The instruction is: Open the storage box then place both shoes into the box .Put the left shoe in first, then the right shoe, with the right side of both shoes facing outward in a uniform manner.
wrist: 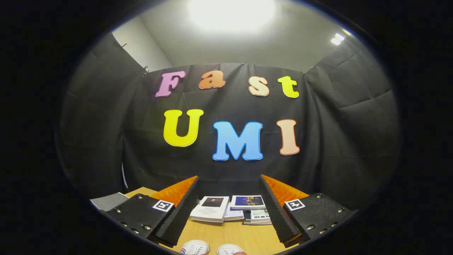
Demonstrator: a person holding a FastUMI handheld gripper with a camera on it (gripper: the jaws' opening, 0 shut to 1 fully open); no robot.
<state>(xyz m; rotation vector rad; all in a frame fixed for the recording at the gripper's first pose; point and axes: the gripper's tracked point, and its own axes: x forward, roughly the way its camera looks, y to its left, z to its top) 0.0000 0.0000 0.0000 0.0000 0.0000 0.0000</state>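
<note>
Two white shoe toes are being seen closest in, at six o'clock beneath the gripper (230, 198): one shoe (194, 247) just left of centre, the other shoe (230, 250) beside it. Gripper fingers are being held wide apart, nothing between them. Books (228, 209) are lying on the wooden table (233, 235) at twelve o'clock, beyond the fingers. No storage box is being shown, so a downward tilt toward six o'clock is probably being called for.

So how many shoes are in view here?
2. Left shoe and right shoe sit side by side on the table, low between the open gripper fingers, partly cut off.
</note>
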